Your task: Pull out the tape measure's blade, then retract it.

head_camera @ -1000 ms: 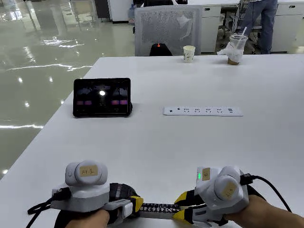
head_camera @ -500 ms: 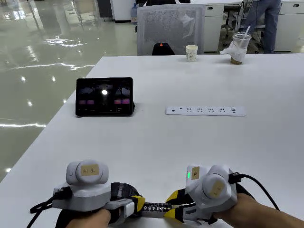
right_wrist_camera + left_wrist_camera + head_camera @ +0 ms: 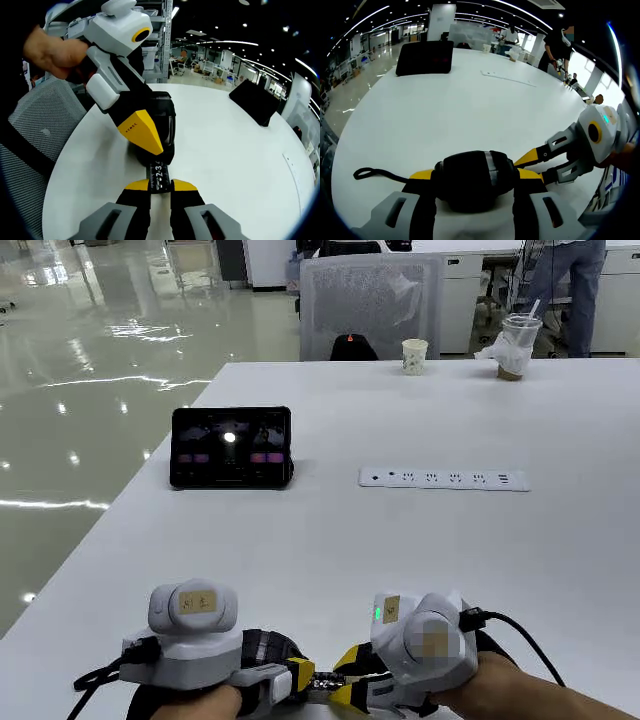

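Well apart from the tablet [image 3: 231, 447], on its near side, the left gripper [image 3: 475, 176] clamps the black tape measure [image 3: 470, 181]; the right gripper [image 3: 160, 186] pinches its blade [image 3: 159, 174], seemingly a short stretch out

Left tool [image 3: 476, 176] clamps tape measure [image 3: 475, 170]; right tool [image 3: 534, 168] close beside.

Open-plan office: white table [image 3: 400, 540], mesh chair [image 3: 365, 305], glossy floor [image 3: 90, 370], power strip [image 3: 443, 479].
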Action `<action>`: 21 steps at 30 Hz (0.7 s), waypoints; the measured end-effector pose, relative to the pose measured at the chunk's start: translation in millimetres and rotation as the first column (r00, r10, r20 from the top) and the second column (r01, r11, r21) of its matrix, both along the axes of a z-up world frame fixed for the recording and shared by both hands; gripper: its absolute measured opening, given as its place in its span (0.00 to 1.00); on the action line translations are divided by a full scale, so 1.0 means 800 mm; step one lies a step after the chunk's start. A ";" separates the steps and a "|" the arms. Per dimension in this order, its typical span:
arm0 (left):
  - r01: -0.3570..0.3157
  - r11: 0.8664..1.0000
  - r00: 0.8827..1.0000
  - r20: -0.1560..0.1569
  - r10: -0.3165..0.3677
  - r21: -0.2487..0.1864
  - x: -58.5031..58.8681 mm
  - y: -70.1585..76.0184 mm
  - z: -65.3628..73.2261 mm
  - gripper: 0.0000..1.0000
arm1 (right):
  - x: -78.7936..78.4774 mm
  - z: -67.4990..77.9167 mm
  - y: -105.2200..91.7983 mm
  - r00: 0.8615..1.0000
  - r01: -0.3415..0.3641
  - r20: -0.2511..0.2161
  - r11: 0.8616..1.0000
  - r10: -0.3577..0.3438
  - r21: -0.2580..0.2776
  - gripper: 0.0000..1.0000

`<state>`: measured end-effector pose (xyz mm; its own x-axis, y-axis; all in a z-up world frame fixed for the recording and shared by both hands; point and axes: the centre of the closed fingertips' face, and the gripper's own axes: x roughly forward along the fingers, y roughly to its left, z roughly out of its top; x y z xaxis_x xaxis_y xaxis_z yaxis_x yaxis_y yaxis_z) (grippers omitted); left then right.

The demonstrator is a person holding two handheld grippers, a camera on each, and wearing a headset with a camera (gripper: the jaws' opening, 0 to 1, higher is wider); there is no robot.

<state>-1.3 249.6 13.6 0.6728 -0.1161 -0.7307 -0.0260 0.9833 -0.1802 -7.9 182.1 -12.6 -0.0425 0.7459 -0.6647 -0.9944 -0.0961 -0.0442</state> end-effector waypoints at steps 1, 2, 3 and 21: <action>0.000 1.000 1.000 0.000 0.000 0.000 0.000 0.000 0.000 0.57 | 0.000 0.000 0.002 1.000 -0.001 -0.001 1.000 0.001 0.001 0.11; 0.000 1.000 1.000 0.000 0.000 0.000 0.000 0.000 0.000 0.57 | -0.001 0.000 0.003 1.000 -0.002 -0.002 1.000 0.002 0.002 0.11; 0.000 1.000 1.000 0.000 0.000 0.000 0.000 0.000 0.000 0.57 | -0.001 0.000 0.006 1.000 -0.006 0.001 1.000 0.006 0.003 0.11; -0.003 1.000 1.000 0.003 0.003 -0.003 0.001 0.000 -0.001 0.57 | -0.005 -0.001 0.023 0.999 -0.049 0.019 0.999 0.049 -0.009 0.12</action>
